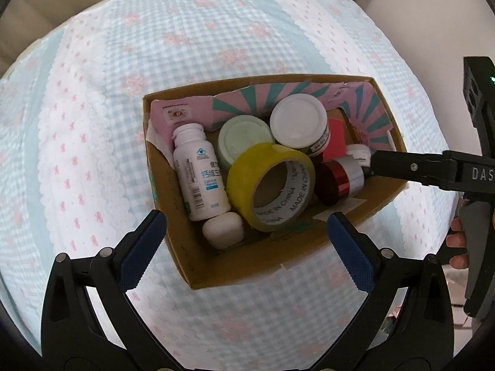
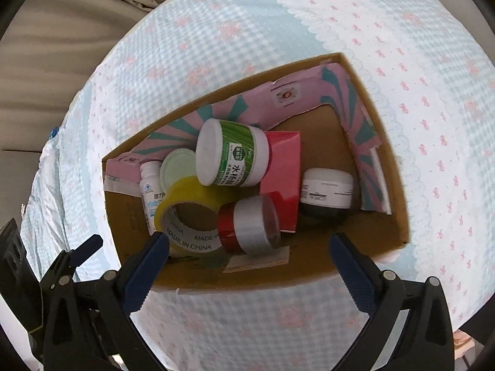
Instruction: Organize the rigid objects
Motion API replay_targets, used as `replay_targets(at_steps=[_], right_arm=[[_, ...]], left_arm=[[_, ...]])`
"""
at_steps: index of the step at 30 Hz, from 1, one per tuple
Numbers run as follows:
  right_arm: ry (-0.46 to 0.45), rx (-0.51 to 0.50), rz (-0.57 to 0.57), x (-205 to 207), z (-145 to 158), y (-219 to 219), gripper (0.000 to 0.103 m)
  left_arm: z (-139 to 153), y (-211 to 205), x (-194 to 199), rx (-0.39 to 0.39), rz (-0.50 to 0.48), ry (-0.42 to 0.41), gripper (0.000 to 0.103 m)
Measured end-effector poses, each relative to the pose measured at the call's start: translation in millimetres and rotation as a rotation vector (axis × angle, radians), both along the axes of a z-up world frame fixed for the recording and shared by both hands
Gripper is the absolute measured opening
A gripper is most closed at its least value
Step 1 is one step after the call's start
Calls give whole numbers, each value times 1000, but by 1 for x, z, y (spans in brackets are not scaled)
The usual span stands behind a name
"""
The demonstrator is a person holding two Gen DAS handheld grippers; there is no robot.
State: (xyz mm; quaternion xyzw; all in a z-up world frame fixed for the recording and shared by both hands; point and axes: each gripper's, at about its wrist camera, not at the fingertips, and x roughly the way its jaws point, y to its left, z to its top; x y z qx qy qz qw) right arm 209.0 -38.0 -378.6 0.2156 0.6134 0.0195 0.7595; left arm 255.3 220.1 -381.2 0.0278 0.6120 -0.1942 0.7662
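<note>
I am looking down into the cardboard box (image 1: 198,266) sitting on the blue gingham cloth (image 1: 92,123) with pink bows. My left gripper (image 1: 246,238) is hanging over the box's near wall with its blue pads spread wide and nothing between them. My right gripper (image 2: 249,249) is standing just as wide over its side of the box, also empty; in the left view one of its black fingers (image 1: 402,167) is reaching in from the right, over the box's edge.

Everything is lying inside the box: the yellow tape roll (image 1: 270,185) is leaning against the white vitamin bottle (image 1: 199,173), with a white oval case (image 1: 222,230) just below them. The green-labelled jar (image 2: 232,153) is resting on the red carton (image 2: 283,179), beside a pale green lid (image 2: 176,167). The red-and-silver jar (image 2: 250,224) is lying on its side, and a white jar with a dark base (image 2: 326,193) is sitting near the pink-and-teal liner (image 2: 355,117).
</note>
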Motion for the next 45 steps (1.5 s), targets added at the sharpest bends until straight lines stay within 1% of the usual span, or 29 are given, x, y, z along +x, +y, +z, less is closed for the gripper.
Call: replay_targets(at_steps=[3, 7, 9, 11, 15, 18, 20, 22, 23, 24, 26, 27, 30, 33, 36, 40, 45], right_arm=[[-11, -7, 18, -6, 8, -7, 103], [-36, -8, 59, -13, 26, -19, 103], [-58, -14, 89, -19, 42, -29, 103], [-86, -44, 117, -24, 61, -37, 103], [-198, -117, 169, -43, 123, -57, 103], [-293, -159, 202, -63, 177, -76, 103], [-346, -184, 208, -77, 205, -87, 103], [-410, -211, 200, -97, 236, -98, 103], [-441, -224, 196, -107, 250, -103, 103], [-484, -244, 193, -121, 266, -107, 103], [-539, -271, 193, -139, 283, -112, 103], [-568, -280, 193, -150, 292, -114, 103], [-639, -309, 176, -179, 310, -121, 103], [-690, -331, 154, -206, 319, -126, 103], [-733, -362, 150, -222, 323, -126, 103], [-747, -359, 136, -233, 326, -133, 103], [-764, -372, 126, -239, 332, -137, 103]], left_arm=[[12, -5, -6, 2, 23, -19, 103], [35, -15, -15, 8, 67, -46, 103], [53, -23, -21, 14, 96, -64, 103], [75, -32, -29, 26, 127, -95, 103], [133, -51, -49, 17, 206, -187, 103], [188, -65, -72, -23, 262, -282, 103], [228, -77, -90, -39, 287, -355, 103], [258, -84, -104, -50, 303, -410, 103], [277, -89, -115, -61, 314, -452, 103], [288, -91, -123, -66, 321, -476, 103], [311, -96, -141, -78, 328, -536, 103], [322, -100, -153, -66, 335, -575, 103], [337, -106, -179, -51, 350, -633, 103], [345, -115, -202, -40, 353, -653, 103], [352, -124, -218, -49, 351, -685, 103], [361, -136, -231, -45, 330, -732, 103], [364, -139, -238, -71, 329, -739, 103]])
